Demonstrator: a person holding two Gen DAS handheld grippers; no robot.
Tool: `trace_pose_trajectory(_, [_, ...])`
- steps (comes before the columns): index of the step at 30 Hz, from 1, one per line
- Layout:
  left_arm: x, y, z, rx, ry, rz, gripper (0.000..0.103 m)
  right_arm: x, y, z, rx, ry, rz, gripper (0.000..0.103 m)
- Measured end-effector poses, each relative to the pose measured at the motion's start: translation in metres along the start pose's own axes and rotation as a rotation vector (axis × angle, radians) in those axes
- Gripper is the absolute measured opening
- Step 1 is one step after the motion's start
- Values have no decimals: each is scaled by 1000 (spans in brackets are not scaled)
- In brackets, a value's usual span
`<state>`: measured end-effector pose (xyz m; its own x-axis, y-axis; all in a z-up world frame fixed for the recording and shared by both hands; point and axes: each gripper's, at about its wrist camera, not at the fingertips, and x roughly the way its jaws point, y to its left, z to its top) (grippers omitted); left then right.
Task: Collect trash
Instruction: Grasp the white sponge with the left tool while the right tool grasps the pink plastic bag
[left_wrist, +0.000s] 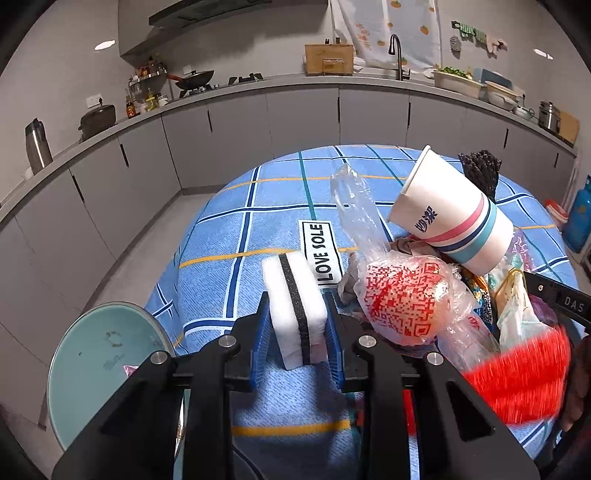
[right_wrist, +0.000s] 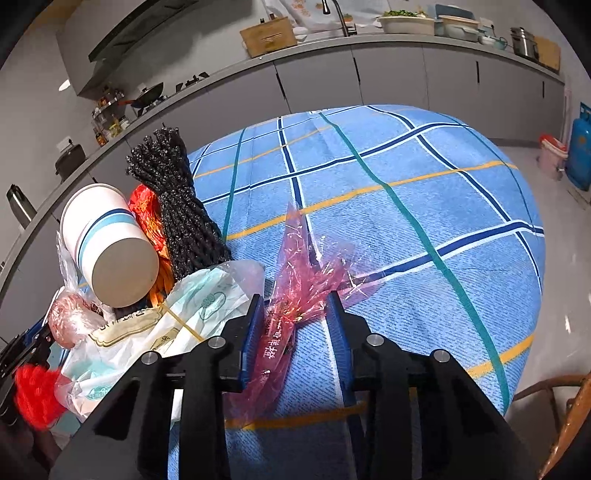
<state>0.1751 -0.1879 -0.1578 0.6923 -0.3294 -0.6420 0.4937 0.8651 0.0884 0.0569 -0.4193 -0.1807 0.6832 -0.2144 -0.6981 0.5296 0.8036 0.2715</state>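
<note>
My left gripper (left_wrist: 297, 325) is shut on a white sponge with a black stripe (left_wrist: 295, 310), held over the blue checked tablecloth (left_wrist: 236, 236). Right of it lies a trash heap: a striped paper cup (left_wrist: 454, 218) on its side, a clear bag with red print (left_wrist: 402, 299), a black foam net (left_wrist: 480, 170). In the right wrist view the cup (right_wrist: 107, 243), the black net (right_wrist: 181, 206) and a white plastic bag (right_wrist: 177, 321) lie to the left. My right gripper (right_wrist: 297, 314) has its jaws around a pink cellophane wrapper (right_wrist: 295, 295); the jaws stand somewhat apart.
A round glass side table (left_wrist: 99, 369) stands at the lower left. Grey kitchen cabinets (left_wrist: 240, 129) run along the back. A wooden chair (right_wrist: 565, 406) is at the lower right, a blue gas cylinder (right_wrist: 581, 147) and a bin (right_wrist: 550, 155) at the far right.
</note>
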Motion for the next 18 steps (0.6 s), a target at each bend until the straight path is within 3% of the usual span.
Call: trace_pose_trajectory(18, [-22, 10, 4, -43, -66, 32, 27, -16, 1, -1, -38, -36, -44, 19])
